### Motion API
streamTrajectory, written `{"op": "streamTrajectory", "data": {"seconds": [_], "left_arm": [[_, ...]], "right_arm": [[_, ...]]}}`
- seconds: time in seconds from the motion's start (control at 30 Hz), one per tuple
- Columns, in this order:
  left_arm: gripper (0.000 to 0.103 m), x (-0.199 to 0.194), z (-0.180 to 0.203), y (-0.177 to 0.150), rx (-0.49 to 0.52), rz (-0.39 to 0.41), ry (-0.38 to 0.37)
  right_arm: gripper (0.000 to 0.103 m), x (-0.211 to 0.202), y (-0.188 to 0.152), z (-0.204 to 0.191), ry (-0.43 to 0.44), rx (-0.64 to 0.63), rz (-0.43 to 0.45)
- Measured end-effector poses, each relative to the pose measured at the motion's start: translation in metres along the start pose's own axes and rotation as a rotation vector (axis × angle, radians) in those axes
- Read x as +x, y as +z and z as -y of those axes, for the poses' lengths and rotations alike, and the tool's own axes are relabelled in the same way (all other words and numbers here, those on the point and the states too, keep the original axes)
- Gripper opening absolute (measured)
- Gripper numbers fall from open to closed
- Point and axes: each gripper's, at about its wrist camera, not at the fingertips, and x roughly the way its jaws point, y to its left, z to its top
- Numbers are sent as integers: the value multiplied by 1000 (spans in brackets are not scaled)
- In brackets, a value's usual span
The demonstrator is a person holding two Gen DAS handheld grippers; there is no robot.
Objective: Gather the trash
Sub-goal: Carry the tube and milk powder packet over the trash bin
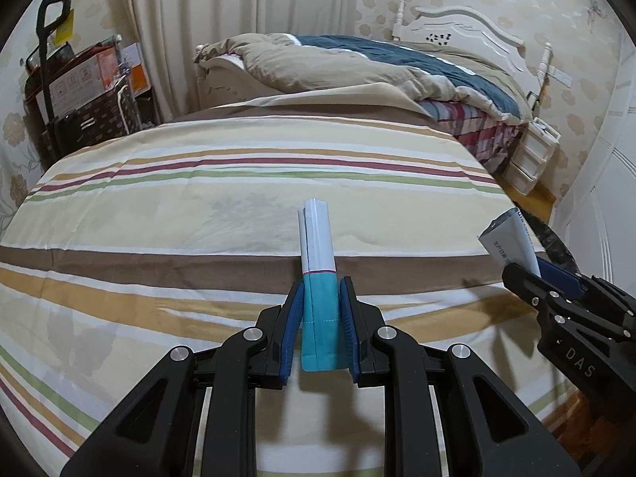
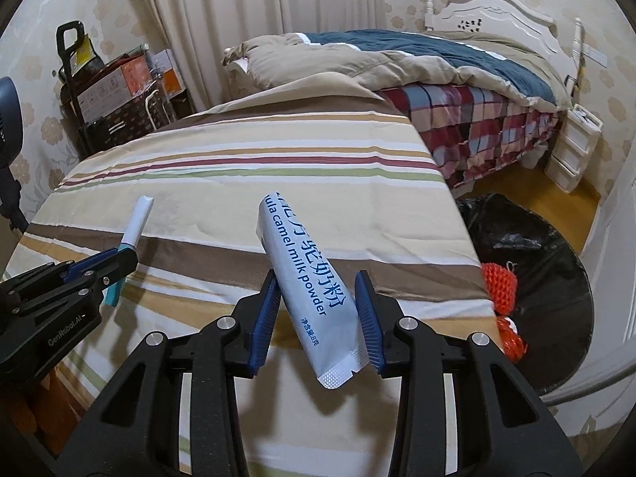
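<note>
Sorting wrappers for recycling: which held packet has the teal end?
The folded packet in the left hand-held gripper; the right one's sachet is grey-white with blue lettering.

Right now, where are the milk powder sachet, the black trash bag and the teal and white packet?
milk powder sachet [image 2: 308,274], right wrist view, printed middle
black trash bag [image 2: 528,246], right wrist view, crinkled plastic
teal and white packet [image 1: 320,310], left wrist view, teal part

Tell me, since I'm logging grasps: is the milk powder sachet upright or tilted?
Tilted. The milk powder sachet leans top-left to bottom-right between the right gripper fingers.

striped bedspread [image 2: 238,167] bare, bin bag [image 2: 528,246] beside
</note>
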Motion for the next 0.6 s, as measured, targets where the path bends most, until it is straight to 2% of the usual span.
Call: {"op": "streamTrajectory", "data": {"seconds": [0.6], "left_arm": [[22, -10, 83, 12, 133, 49, -111]], "right_arm": [[37, -38, -6, 73, -112, 127, 81]]}}
